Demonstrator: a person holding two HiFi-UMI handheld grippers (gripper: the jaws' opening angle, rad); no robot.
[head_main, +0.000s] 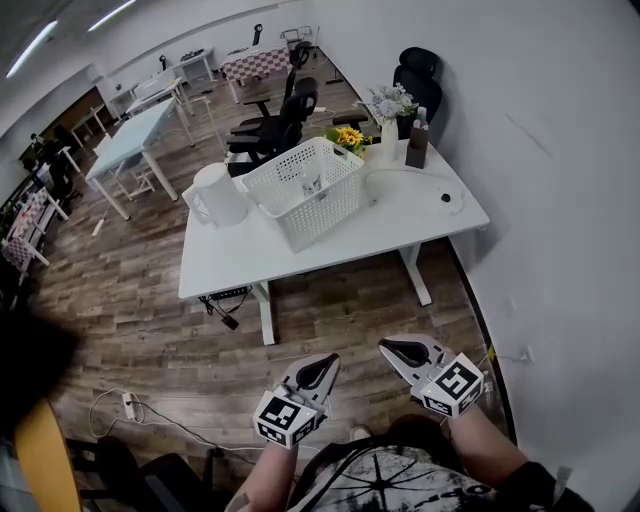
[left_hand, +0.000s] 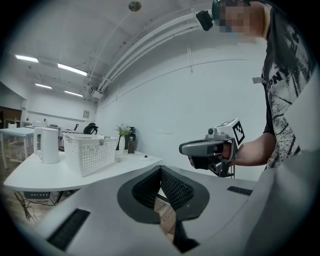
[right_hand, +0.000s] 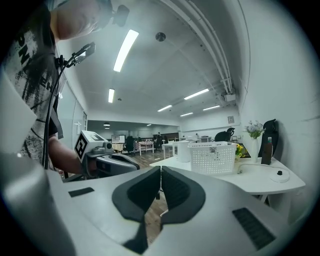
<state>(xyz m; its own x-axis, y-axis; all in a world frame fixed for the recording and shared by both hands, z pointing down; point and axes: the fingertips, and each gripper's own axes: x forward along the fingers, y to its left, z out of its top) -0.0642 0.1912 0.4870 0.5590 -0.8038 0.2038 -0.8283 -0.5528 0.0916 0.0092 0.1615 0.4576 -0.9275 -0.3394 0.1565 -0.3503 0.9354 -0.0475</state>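
Note:
Both grippers are held low in front of the person, above the wooden floor and well short of the white table (head_main: 420, 222). My left gripper (head_main: 327, 361) is shut with nothing between its jaws; its tips meet in the left gripper view (left_hand: 160, 168). My right gripper (head_main: 390, 347) is also shut and empty, tips touching in the right gripper view (right_hand: 160, 168). Each gripper view shows the other gripper beside it (left_hand: 210, 147) (right_hand: 107, 161). On the table stand a white perforated basket (head_main: 305, 188), a white kettle (head_main: 218, 194), a brown bottle (head_main: 418, 140) and flowers (head_main: 385, 106).
A white cable and small black puck (head_main: 446, 198) lie on the table's right end. Black office chairs (head_main: 285, 115) stand behind it. The white wall (head_main: 560, 200) runs along the right. A power strip with cord (head_main: 128, 405) lies on the floor at left. More tables stand farther back.

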